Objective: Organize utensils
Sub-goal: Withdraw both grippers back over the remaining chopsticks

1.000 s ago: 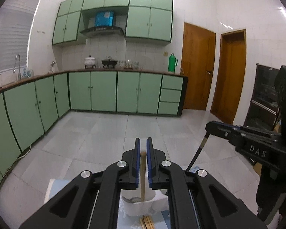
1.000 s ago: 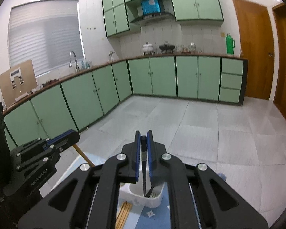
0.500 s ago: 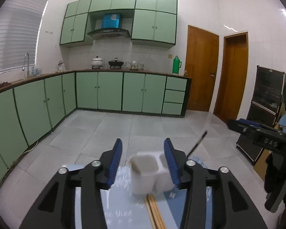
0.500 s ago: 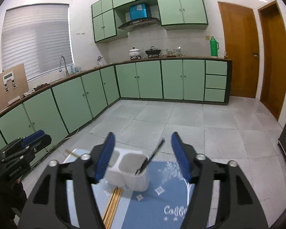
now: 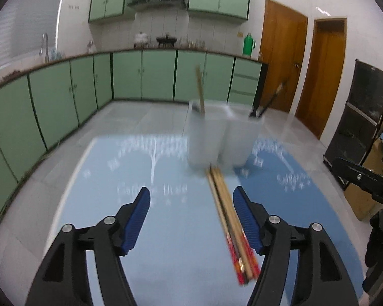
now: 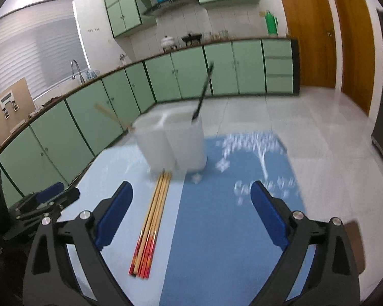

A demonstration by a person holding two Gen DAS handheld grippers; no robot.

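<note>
A white two-compartment holder (image 5: 217,137) (image 6: 171,145) stands on a blue mat (image 5: 166,242) (image 6: 217,229). A wooden-handled utensil (image 5: 199,89) (image 6: 112,116) leans in one compartment and a black-handled utensil (image 5: 268,102) (image 6: 203,91) in the other. A bundle of chopsticks (image 5: 227,216) (image 6: 153,219) lies flat on the mat in front of the holder. My left gripper (image 5: 192,190) hangs low over the mat, its jaws opening; the chopsticks lie under its right finger, untouched by the pads. My right gripper (image 6: 190,186) is also opening, with nothing between its fingers and the chopsticks to its left.
The other gripper shows at each view's edge: the right gripper (image 5: 365,178) and the left gripper (image 6: 46,201). Green kitchen cabinets (image 5: 153,76), a tiled floor (image 6: 306,127) and wooden doors (image 5: 283,58) lie beyond the table. A dark cabinet (image 5: 365,117) stands at the right.
Both grippers were shut on the utensil handles over the holder. They have let go, spread open, drawn back and sunk toward the mat; both utensils now stand in the holder.
</note>
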